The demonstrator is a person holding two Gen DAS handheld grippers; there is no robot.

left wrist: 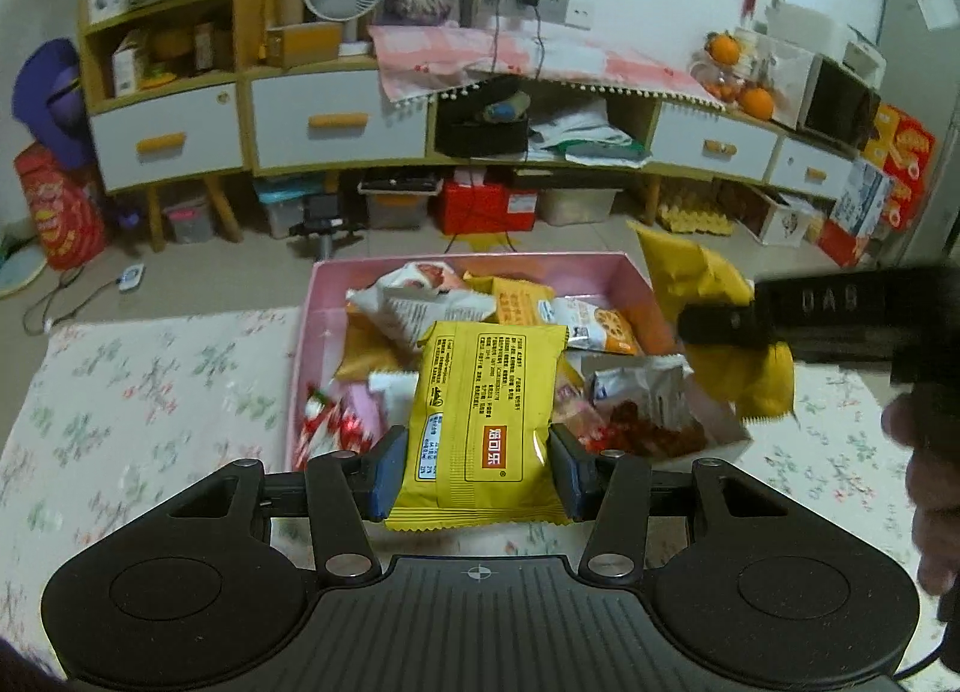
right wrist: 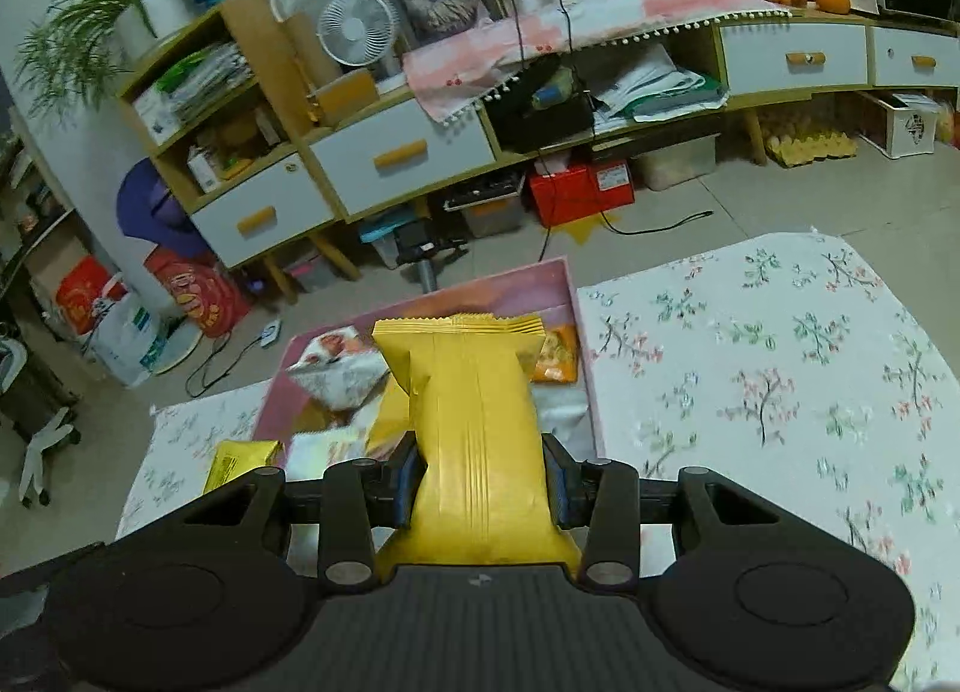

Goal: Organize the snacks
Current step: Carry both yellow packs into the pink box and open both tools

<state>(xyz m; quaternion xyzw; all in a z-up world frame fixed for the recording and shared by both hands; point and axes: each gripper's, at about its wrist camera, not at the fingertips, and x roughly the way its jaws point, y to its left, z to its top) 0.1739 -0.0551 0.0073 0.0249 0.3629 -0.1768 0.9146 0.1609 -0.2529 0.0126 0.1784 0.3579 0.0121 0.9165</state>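
Desk (left wrist: 150, 392) w/ floral cloth fills the lower half of both views; its near edge is cut off behind my rigs. Pink box (left wrist: 480, 263) sits mid-frame, full of snack packs, most overlapped & blurred, labels hard to read. My left hand-held gripper (left wrist: 477, 467) is clamped on a yellow printed packet (left wrist: 486, 392), bottom centre, over the box. My right hand-held gripper (right wrist: 483, 479) is clamped on a plain gold packet (right wrist: 474, 410); its lower end is hidden by the rig. Only the left view shows the right tool from the side, at the frame's right, w/ part of my hand (left wrist: 927, 488). Right view alone shows a yellow pack (right wrist: 240, 461) at lower left, part hidden.
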